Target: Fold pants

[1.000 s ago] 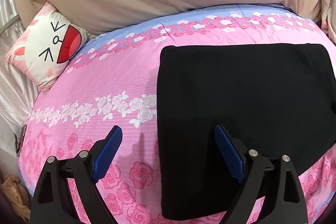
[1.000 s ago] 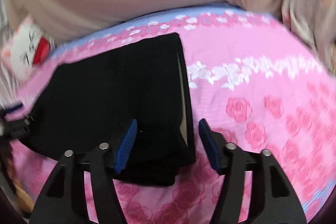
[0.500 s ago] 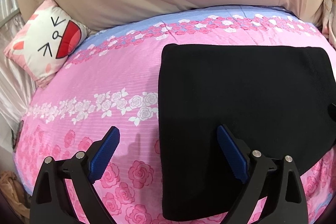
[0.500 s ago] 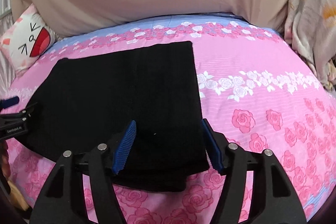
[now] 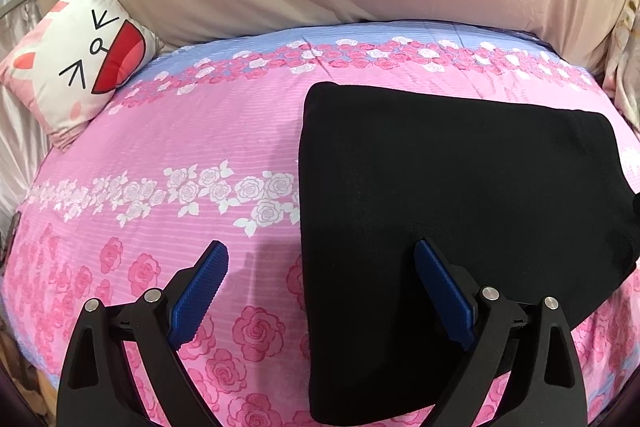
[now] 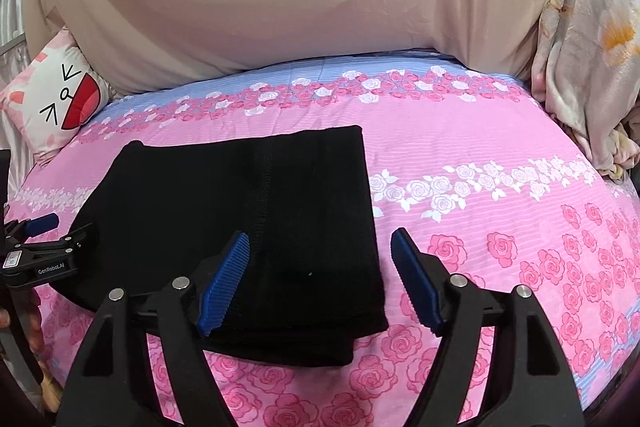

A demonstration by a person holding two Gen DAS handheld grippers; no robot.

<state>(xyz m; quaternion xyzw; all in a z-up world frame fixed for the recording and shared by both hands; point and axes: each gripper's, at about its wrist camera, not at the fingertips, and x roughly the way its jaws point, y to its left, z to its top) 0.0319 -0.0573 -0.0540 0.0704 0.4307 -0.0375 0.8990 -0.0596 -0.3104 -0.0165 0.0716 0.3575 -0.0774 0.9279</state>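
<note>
While the folded black pants (image 6: pixel 248 227) lie flat, our grippers hover spread.
Our right gripper (image 6: pixel 320 279), jaws just widened, straddles their right edge untouching; our left gripper (image 5: pixel 320 291) straddles the left; bare bedspread (image 6: pixel 500 155) flanks both.

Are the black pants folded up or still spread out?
Folded. The pants lie on the bed as a compact rectangle, and stacked layers show at the near edge.

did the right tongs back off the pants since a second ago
Yes. The right tongs rose and opened wider; the pants lie free on the pink bedspread.
</note>
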